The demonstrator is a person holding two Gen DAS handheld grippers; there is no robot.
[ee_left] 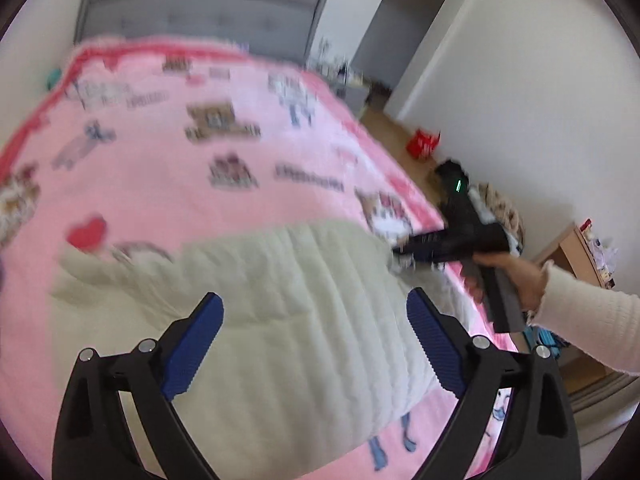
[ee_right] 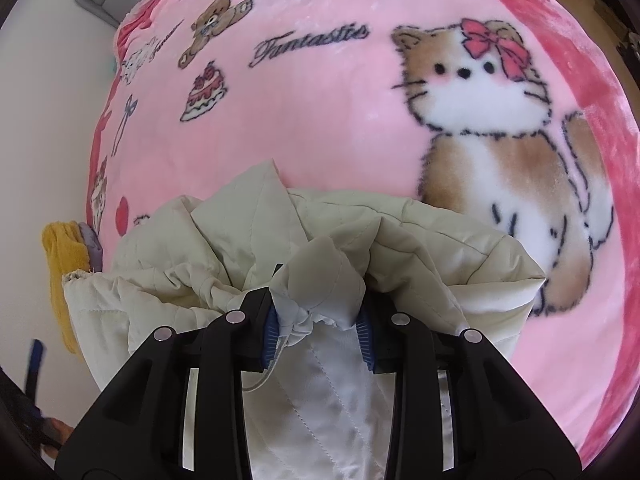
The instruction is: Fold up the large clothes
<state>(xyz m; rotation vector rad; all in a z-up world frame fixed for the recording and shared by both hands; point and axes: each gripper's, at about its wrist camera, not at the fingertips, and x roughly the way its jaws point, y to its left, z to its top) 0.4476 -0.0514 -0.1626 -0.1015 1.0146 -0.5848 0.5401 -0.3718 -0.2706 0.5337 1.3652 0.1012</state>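
Note:
A cream quilted jacket lies on a bed covered by a pink cartoon blanket. My left gripper is open and empty, hovering above the jacket's middle. My right gripper is shut on a bunched edge of the jacket with a drawstring hem, and holds it up over the folded bulk. In the left wrist view the right gripper is seen at the jacket's right end, held by a hand in a cream sleeve. The left wrist view is motion-blurred.
A grey headboard stands at the bed's far end. A doorway, a red box and a wooden shelf line the wall to the right. A yellow cloth lies at the bed's left edge.

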